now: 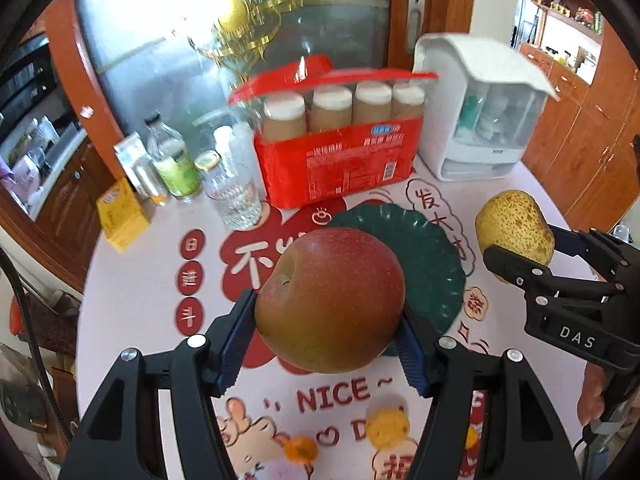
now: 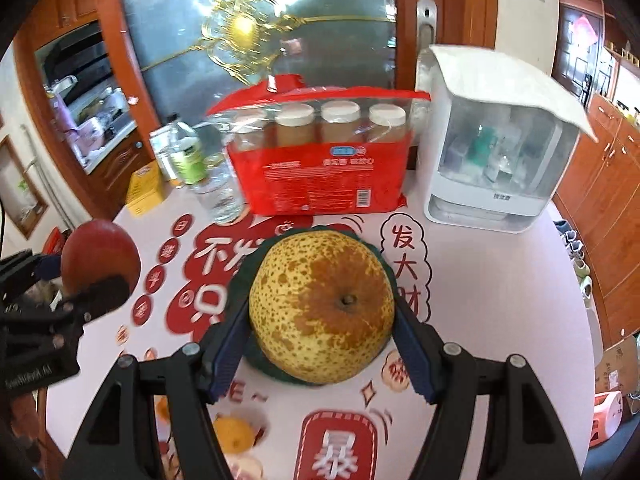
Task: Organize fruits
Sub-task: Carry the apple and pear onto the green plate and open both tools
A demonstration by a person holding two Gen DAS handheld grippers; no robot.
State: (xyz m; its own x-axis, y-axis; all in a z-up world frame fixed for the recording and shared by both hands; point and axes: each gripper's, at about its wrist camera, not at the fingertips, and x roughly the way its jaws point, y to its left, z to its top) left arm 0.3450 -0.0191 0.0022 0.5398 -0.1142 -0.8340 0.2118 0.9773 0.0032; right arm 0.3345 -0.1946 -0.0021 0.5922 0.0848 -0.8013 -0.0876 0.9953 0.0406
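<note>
— Two fruits are lifted, none placed. Left view?
— The left tool (image 1: 326, 334) is clamped on the apple (image 1: 330, 300), above the green plate (image 1: 432, 256) (it looks empty).
— Right view?
— The right tool (image 2: 322, 354) grips the pear (image 2: 322, 306) over the surface (image 2: 500, 300); both placings remain.

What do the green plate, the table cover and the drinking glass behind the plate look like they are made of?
Green plate: probably plastic or glazed ceramic, going by the even dark colour, dull sheen and scalloped rim; I cannot tell which.
Table cover: looks like printed vinyl or oilcloth, smooth and flat with crisp cartoon graphics.
Drinking glass: clear glass, or possibly hard plastic; see-through with a textured wall.
</note>
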